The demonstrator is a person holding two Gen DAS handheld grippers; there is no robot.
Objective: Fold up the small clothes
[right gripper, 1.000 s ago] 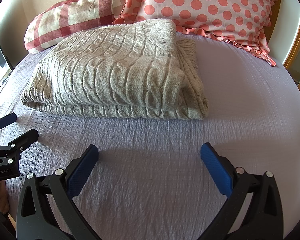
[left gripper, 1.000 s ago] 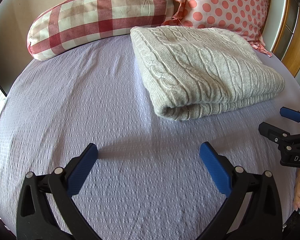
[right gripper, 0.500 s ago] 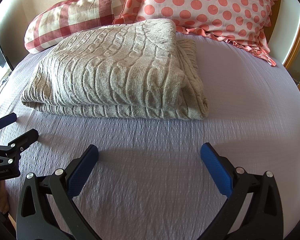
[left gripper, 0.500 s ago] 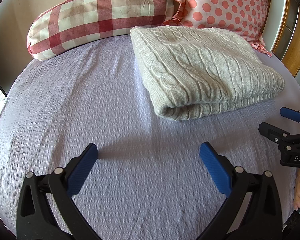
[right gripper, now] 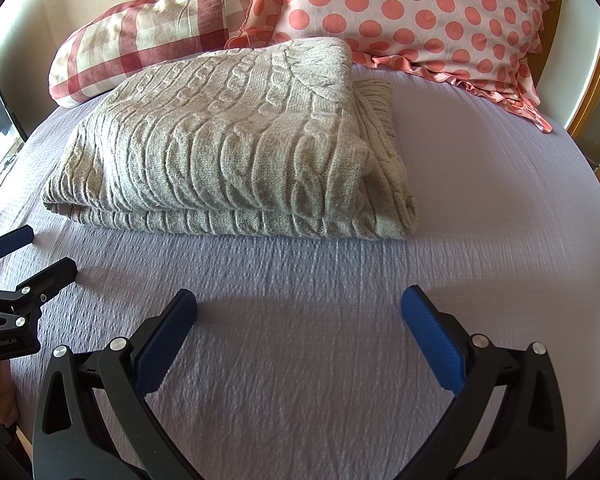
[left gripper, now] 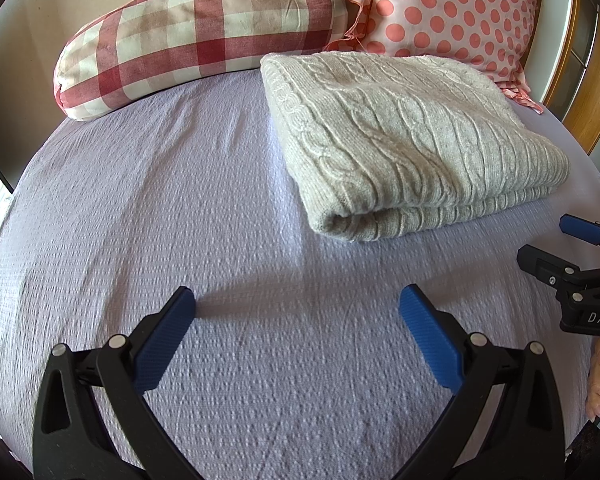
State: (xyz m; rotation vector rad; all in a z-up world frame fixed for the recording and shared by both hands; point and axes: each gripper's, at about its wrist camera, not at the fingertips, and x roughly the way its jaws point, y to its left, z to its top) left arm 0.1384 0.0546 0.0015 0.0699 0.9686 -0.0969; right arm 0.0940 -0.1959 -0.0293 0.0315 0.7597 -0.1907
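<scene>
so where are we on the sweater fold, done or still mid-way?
Looks done: the grey cable-knit sweater lies in a compact folded stack on the lilac bedspread, in front of the two pillows. Nothing is in hand: the left claw and right claw are both open, short of the sweater and empty. What's left: nothing obvious; no other garment shows in either view.
</scene>
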